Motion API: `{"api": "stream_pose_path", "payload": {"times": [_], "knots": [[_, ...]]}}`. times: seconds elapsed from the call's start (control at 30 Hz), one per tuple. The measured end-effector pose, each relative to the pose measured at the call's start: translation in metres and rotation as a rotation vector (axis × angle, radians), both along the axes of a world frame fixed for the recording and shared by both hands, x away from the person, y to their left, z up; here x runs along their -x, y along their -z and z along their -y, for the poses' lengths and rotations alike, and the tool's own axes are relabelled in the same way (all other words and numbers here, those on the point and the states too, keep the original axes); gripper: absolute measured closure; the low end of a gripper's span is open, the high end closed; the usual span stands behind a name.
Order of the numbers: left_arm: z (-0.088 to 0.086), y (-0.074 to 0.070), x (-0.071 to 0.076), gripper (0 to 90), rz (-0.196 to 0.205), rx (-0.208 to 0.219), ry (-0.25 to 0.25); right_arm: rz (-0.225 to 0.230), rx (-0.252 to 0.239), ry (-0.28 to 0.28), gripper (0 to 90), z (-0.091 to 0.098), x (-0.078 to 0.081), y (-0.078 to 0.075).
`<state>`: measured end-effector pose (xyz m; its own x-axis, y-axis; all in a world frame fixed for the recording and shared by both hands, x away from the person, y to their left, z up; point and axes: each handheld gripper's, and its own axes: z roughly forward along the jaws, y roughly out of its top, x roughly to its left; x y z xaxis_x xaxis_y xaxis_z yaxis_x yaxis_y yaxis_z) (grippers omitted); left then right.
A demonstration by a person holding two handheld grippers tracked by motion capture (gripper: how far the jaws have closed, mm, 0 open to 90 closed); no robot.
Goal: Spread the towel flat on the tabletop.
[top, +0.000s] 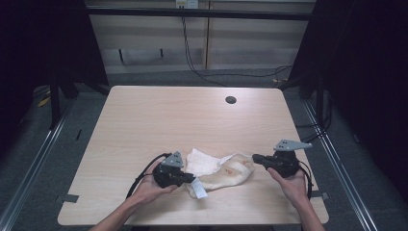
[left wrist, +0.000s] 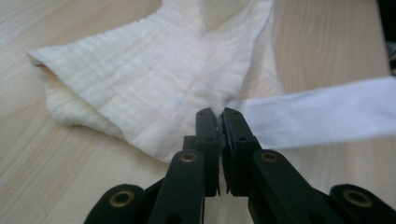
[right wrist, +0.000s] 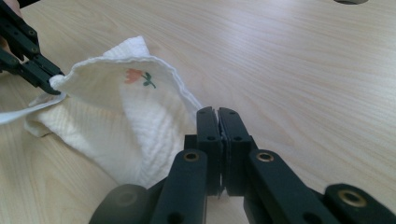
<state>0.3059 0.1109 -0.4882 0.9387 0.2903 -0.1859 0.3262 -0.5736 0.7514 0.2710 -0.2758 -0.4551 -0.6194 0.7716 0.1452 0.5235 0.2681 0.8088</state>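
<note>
Dim surroundings, lit tabletop, blurry foreground

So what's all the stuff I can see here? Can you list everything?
cloth: one, cream white with a small orange flower print, crumpled at the near middle of the table, an edge pinched at each end by a claw
label strip: one, white, trailing from the cloth beside the left claw
table: one, light wood
cable hole: one, dark, round, far side of the tabletop
wall cable: one, black, hanging behind the table
left claw: one, black with a grey plate, shut on the cloth
right claw: one, black with a grey plate, shut on the cloth
hands: two, bottom of the high view, one holding each claw
</note>
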Motion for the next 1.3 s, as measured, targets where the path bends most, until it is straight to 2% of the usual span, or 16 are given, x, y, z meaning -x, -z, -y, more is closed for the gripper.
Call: {"api": "stream_pose_path", "payload": {"times": [0.17,0.23,0.33,0.37,0.47,0.53,0.57,0.67,0.7,0.77,0.93,1.07,1.1,1.17,1.23,1.3], "knots": [[-0.016,-0.011,-0.005,87.3,-0.012,0.054,-0.041,0.003,0.001,-0.017,88.2,-0.005,0.000,-0.002],[-0.024,-0.016,-0.007,87.2,-0.009,0.075,-0.062,0.012,-0.017,-0.020,88.2,-0.006,0.001,-0.006],[-0.033,-0.022,-0.012,87.3,-0.021,0.077,-0.080,0.031,-0.025,-0.022,88.2,-0.007,0.000,-0.013],[-0.035,-0.024,-0.014,87.3,-0.014,0.073,-0.083,0.035,-0.029,-0.020,88.2,-0.008,-0.001,-0.015],[-0.039,-0.032,-0.018,87.2,-0.016,0.122,-0.091,0.047,-0.037,-0.020,88.3,-0.008,-0.003,-0.020],[-0.043,-0.040,-0.019,87.2,-0.003,0.139,-0.097,0.060,-0.047,-0.018,88.4,-0.008,-0.003,-0.026],[-0.045,-0.044,-0.019,87.2,-0.002,0.156,-0.095,0.075,-0.063,-0.025,88.5,-0.007,-0.002,-0.032],[-0.052,-0.055,-0.019,87.2,0.008,0.194,-0.105,0.088,-0.089,-0.028,88.5,-0.007,-0.002,-0.040],[-0.054,-0.058,-0.019,87.2,0.011,0.207,-0.110,0.099,-0.100,-0.035,88.6,-0.008,-0.004,-0.047],[-0.057,-0.064,-0.018,87.2,0.010,0.242,-0.110,0.107,-0.105,-0.043,88.6,-0.009,-0.004,-0.051],[-0.060,-0.083,-0.016,87.3,0.048,0.238,-0.098,0.135,-0.128,-0.064,88.6,-0.014,-0.007,-0.071],[-0.068,-0.103,-0.017,87.3,0.077,0.271,-0.114,0.167,-0.155,-0.071,88.7,-0.016,-0.008,-0.086],[-0.070,-0.108,-0.018,87.3,0.086,0.269,-0.115,0.174,-0.159,-0.071,88.7,-0.017,-0.008,-0.090],[-0.075,-0.116,-0.019,87.3,0.071,0.279,-0.096,0.195,-0.162,-0.071,88.7,-0.017,-0.008,-0.100],[-0.080,-0.122,-0.018,87.3,0.089,0.277,-0.111,0.205,-0.146,-0.078,88.7,-0.018,-0.007,-0.108],[-0.086,-0.127,-0.017,87.4,0.091,0.292,-0.121,0.217,-0.122,-0.090,88.7,-0.021,-0.005,-0.115]]}}
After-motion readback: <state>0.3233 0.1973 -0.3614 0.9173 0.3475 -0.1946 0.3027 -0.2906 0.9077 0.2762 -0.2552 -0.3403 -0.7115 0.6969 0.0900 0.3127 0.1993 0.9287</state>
